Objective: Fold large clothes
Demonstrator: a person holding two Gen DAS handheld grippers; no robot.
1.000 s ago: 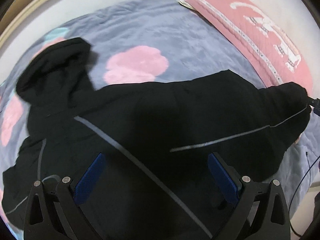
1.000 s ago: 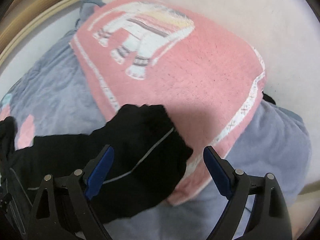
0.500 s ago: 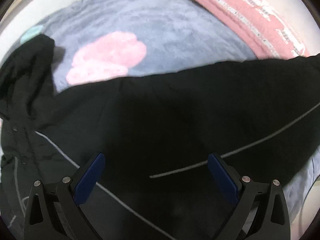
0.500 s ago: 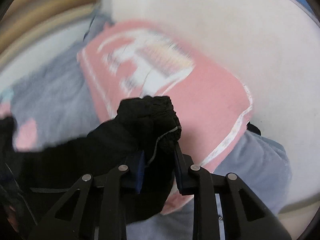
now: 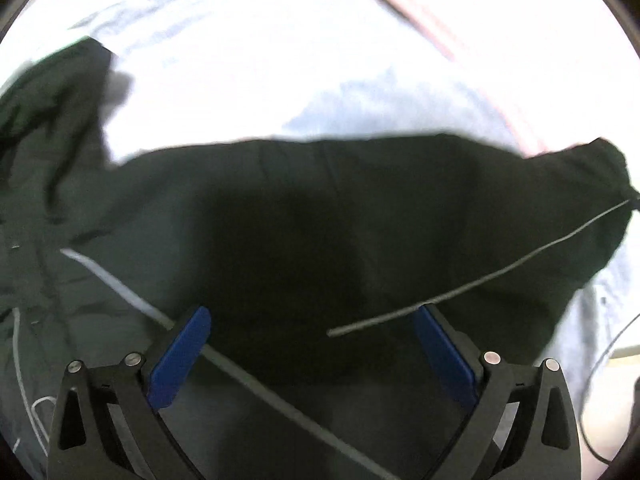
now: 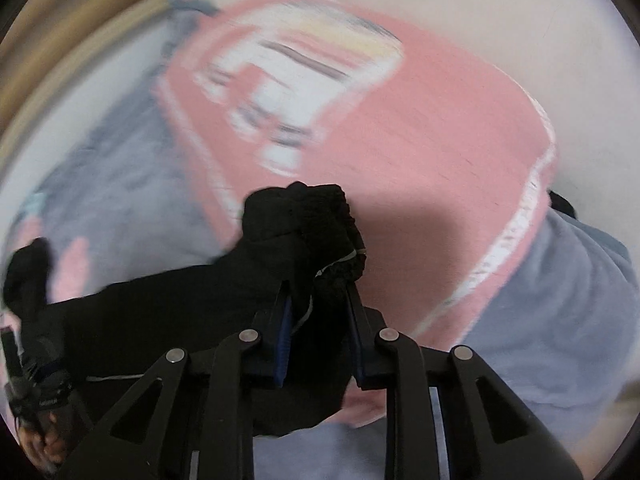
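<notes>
**Sleeve cuff pinched, body spread below**

The black jacket (image 5: pixel 320 240) lies spread over the grey-blue bedspread (image 6: pixel 560 300). Its sleeve cuff (image 6: pixel 320 224) sits clamped between the right gripper (image 6: pixel 318 288) pads, in front of the pink pillow (image 6: pixel 420 140). The left gripper (image 5: pixel 312 316) hangs wide open above the jacket's body, gripping nothing.

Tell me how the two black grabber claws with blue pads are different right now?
The right gripper is pinched shut on the black jacket's sleeve cuff; the left gripper gapes wide, holding nothing. The right lifts fabric; the left hovers over the jacket's body. Both have blue pads.
</notes>
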